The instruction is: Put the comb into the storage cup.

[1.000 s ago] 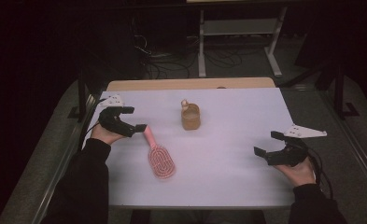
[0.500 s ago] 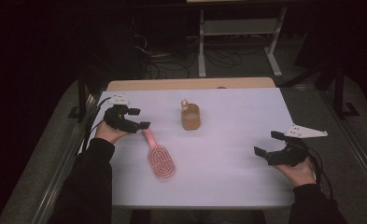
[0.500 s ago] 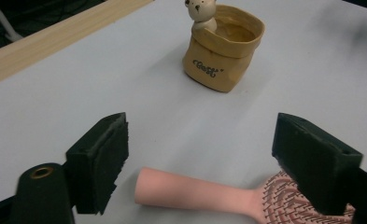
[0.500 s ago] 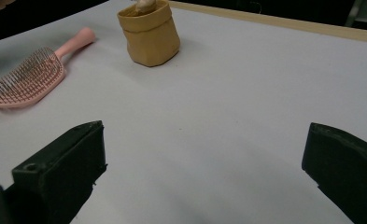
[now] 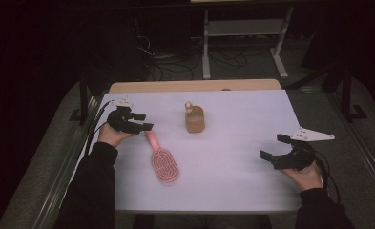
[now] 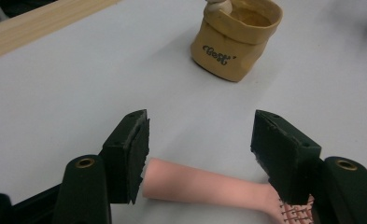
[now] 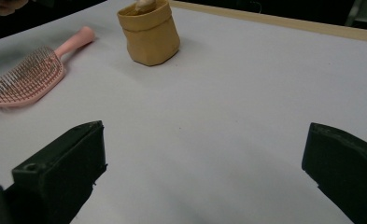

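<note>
At about 9 o'clock on the white table top (image 5: 233, 157), we are bringing the left gripper (image 5: 144, 122) down over the handle of the pink hairbrush (image 5: 164, 163). Compared with a second ago, this gripper is sitting lower and nearer the brush, and its jaws have just been closing in from their widest spread. In the left gripper view the handle (image 6: 204, 185) is lying crosswise between the two pads: the left pad (image 6: 137, 154) is standing right at the handle's butt end, while the right pad (image 6: 284, 156) is standing near the neck where the bristles begin. We are reading a gap on the right side, so the jaws are partly drawn in but not yet pressing; nothing is clamped.

The brush itself is resting flat, bristles up, with its head pointing toward 6 o'clock and its handle toward 11 o'clock. It is lying where it lay a second ago.

The tan pouch (image 5: 194, 119) is standing upright at 12 o'clock, well apart from the brush, with something pale poking from its mouth.

At 4 o'clock the right gripper (image 5: 276, 146) is hovering just above the table, jaws spread wide, nothing between them.

Our judgement: the grasp on the handle is about to complete, with the lift coming next.
</note>
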Motion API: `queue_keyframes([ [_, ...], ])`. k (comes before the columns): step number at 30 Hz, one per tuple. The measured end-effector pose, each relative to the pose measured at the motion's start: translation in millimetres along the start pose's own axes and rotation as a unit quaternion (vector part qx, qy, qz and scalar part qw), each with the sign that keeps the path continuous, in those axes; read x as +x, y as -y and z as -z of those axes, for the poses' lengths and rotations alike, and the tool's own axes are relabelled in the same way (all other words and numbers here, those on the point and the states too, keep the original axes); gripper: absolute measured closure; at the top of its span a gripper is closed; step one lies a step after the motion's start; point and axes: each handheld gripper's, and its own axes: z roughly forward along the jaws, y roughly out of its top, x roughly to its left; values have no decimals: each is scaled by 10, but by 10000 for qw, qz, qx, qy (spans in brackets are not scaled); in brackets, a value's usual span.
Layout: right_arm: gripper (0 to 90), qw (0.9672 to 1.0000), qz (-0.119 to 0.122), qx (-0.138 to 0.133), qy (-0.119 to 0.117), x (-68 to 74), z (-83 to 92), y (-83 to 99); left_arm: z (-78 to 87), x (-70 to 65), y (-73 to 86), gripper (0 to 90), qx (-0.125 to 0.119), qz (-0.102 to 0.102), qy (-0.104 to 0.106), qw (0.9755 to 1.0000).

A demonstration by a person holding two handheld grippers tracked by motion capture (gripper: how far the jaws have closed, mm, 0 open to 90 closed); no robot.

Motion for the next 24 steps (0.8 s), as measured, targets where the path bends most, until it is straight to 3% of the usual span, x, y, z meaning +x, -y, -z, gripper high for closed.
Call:
queue_keyframes([
  [17,0,10000,-13,17,-5,-3,0,9,-142,77,65,501,214,121,-73,9997],
  [24,0,10000,-29,26,-5,-7,2,19,-239,81,108,599,308,158,-72,9994],
])
